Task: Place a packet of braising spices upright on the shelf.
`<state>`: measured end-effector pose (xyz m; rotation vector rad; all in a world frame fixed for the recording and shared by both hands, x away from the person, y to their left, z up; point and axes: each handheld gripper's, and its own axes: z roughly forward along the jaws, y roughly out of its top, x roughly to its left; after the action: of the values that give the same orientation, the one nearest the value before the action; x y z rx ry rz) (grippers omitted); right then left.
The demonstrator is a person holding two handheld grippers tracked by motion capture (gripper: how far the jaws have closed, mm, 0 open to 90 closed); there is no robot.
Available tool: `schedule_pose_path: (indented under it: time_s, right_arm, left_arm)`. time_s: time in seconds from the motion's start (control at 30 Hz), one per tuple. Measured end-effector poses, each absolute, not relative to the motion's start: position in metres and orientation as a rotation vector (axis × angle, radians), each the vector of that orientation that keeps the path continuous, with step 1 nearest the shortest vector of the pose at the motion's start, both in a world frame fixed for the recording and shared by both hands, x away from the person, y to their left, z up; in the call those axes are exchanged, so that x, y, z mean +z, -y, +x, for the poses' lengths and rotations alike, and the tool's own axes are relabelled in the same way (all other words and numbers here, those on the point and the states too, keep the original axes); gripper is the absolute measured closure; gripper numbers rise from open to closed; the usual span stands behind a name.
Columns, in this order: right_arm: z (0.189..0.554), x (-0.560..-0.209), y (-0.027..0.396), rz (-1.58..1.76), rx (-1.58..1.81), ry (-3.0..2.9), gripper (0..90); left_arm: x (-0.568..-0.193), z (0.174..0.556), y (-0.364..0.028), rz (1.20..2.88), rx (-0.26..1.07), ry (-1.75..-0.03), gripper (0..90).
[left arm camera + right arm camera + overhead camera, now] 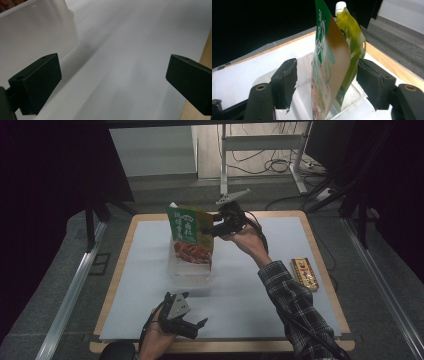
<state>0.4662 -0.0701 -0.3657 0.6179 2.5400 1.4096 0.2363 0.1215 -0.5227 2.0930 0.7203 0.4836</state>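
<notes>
Pouch [329,72] stands upright in the bin [352,96] near the desk's far edge, between my right tongs' [327,82] parted, non-gripping jaws; left tongs [112,82], also apart, wait at the near edge.

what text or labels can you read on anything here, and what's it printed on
Green food pouch standing in the clear container: large pale characters on its front, too blurred to read.
Same pouch seen edge-on in the right gripper view: white print, too skewed to read.
Yellow-green spouted pouch behind it: no legible text.
Flat packet on the table's right side: patterned print, too small to read.
Nothing can be quoted with confidence.
</notes>
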Motion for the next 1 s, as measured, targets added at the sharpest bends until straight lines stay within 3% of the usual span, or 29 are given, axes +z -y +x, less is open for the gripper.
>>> schedule_pose_path:
  time_s: [0.4,1.0]
  right_arm:
    - [0.456,-0.37,0.084,0.641,1.415,-2.513,22.2]
    - [0.435,-0.382,0.111,0.661,1.375,-2.509,22.6]
  left_arm:
    - [-0.523,0.236,-0.121,2.093,0.482,-0.719,0.0]
    - [-0.523,0.236,-0.121,2.089,0.492,-0.721,0.0]
